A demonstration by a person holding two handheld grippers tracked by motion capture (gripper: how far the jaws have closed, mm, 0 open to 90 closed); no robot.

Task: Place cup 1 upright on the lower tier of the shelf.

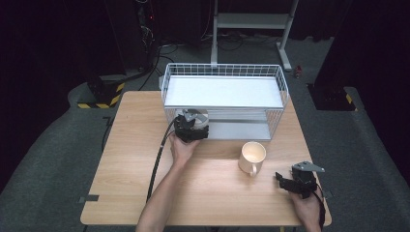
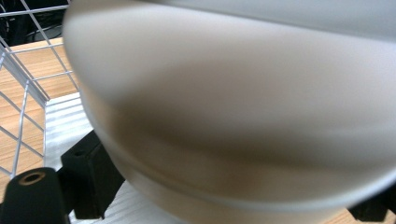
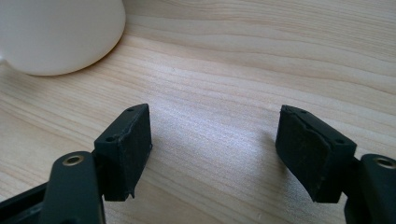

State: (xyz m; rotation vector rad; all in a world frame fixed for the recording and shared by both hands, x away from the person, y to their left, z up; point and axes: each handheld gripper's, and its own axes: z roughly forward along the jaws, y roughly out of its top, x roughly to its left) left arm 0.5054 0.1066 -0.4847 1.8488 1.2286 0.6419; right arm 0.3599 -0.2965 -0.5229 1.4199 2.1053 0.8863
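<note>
White bowl (image 2: 243,116) sits inside wire rack (image 1: 225,99), lower shelf, between left hand-held gripper (image 1: 192,126) jaws, pads apparently clear. Withdraw straight back (avoid nudging). Right hand-held gripper (image 1: 290,181) rests apart, empty, on desk (image 1: 130,159).

The wire rack (image 1: 225,99) stands on the bench (image 1: 121,183) at its far edge, about midway across. The left gripper (image 1: 192,126) is at the rack's near left corner, reaching into the lower shelf (image 1: 241,130). In the left gripper view a bowl (image 2: 233,116) sits between its jaws, on the shelf, with the rack's wires to its left. The mug (image 1: 252,157) stands on the bench just before the rack, toward the rack's right end. The right gripper (image 1: 285,180) lies well before the rack, at the bench's near right corner, right of the mug; its jaws stand apart over bare bench.
</note>
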